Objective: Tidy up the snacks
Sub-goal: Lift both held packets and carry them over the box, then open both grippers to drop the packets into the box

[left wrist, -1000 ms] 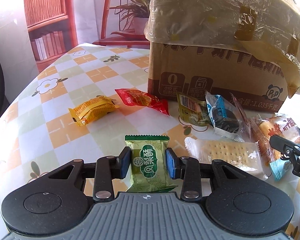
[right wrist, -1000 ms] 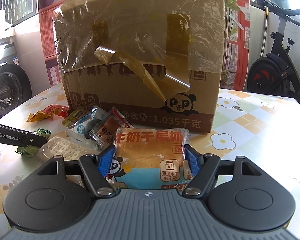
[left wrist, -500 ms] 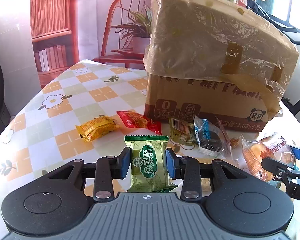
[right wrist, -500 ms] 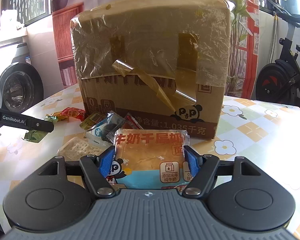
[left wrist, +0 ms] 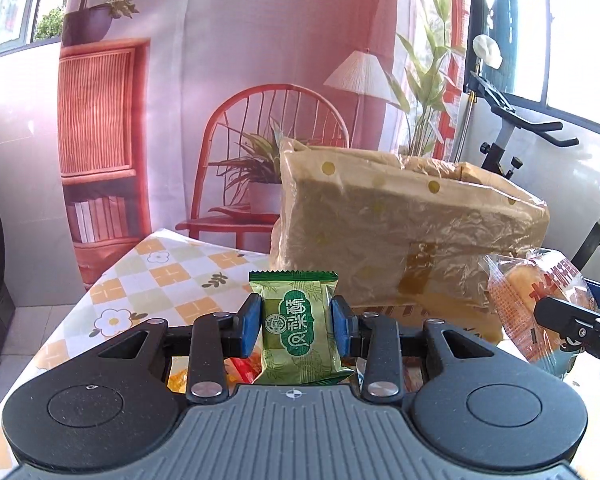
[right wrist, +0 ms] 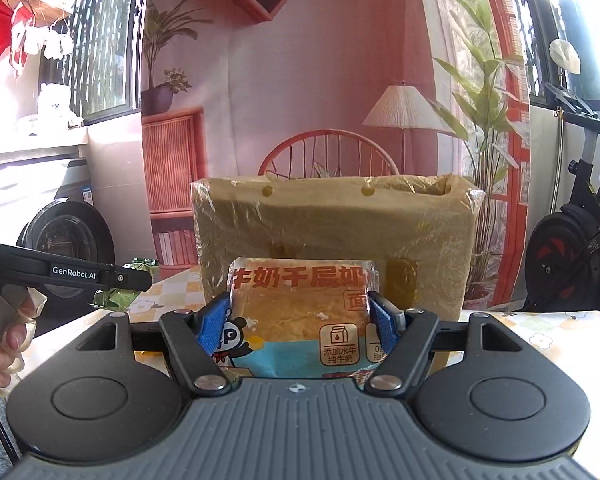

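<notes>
The box [right wrist: 336, 240] was the biggest thing: brown cardboard, lined and wrapped over its rim with crinkled film, open at the top, standing on a table [left wrist: 148, 284] under a checked, flower-printed cloth. To do this step well, I judged each pack should clear the film-covered rim before release and be let go over the opening, one side at a time, so the two tools stayed clear of each other.

The right gripper [right wrist: 298, 316] was clamped on the bread pack [right wrist: 300, 312], a soft, puffy pillow of glossy printed film held in front of the box; squeezing harder would crush it. The left gripper [left wrist: 296, 322] was clamped on the green pack [left wrist: 294, 328], small, flat, foil-like, with serrated ends, held upright before the box's left corner.
</notes>
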{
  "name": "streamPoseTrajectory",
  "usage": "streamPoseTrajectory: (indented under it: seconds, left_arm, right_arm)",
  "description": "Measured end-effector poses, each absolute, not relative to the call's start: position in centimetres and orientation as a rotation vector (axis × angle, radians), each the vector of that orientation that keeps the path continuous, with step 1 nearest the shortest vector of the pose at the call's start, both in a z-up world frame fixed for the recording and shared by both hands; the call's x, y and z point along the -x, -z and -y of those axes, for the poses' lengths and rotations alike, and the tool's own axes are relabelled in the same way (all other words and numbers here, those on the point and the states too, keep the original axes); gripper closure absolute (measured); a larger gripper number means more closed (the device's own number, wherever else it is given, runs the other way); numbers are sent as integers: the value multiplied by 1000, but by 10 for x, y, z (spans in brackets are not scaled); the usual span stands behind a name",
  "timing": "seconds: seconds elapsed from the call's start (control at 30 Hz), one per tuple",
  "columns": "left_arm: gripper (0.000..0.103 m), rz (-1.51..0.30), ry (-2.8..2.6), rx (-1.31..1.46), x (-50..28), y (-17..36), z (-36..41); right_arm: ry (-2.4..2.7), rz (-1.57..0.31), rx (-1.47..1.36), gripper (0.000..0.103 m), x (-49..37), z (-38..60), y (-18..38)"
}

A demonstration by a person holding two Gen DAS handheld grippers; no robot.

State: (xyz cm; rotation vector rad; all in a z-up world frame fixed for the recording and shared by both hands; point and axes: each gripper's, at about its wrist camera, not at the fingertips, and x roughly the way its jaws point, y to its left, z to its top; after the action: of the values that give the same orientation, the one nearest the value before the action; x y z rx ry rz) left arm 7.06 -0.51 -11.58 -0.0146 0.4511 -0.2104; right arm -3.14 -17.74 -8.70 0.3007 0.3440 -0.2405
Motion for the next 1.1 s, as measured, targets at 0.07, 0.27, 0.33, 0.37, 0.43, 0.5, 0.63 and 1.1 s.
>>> streamPoseTrajectory:
  seconds: [0.07,0.27,0.33,0.37,0.43,0.5,0.63,1.1]
  left_arm:
    - [64,-409,216,16,-73,100,8]
    - [64,-318,276,6,-95,52,25]
    - [64,-305,288,10,-108,43,31]
    - [64,-296,293,0,-115,37,37]
    - [64,-286,301,-20,-130,31,46]
    - [64,-306,312,-19,-151,27,57]
    - [64,-367,303,-11,-190,30,74]
    - [50,-440,316,-81,-201,48,61]
  right_arm:
    - [238,-299,-304,31,30,183,71]
    - [240,-219,-299,31,6,216,31]
    - [249,-216,-285,31,-8,231,23]
    - [261,-216,-272,31,-16,238,21]
    - [280,-230,-272,31,-34,255,22]
    - [303,-256,-283,31,-51,271,27]
    - [347,-339,-302,31,-81,295,48]
    - [330,-365,-374,25,-79,301,56]
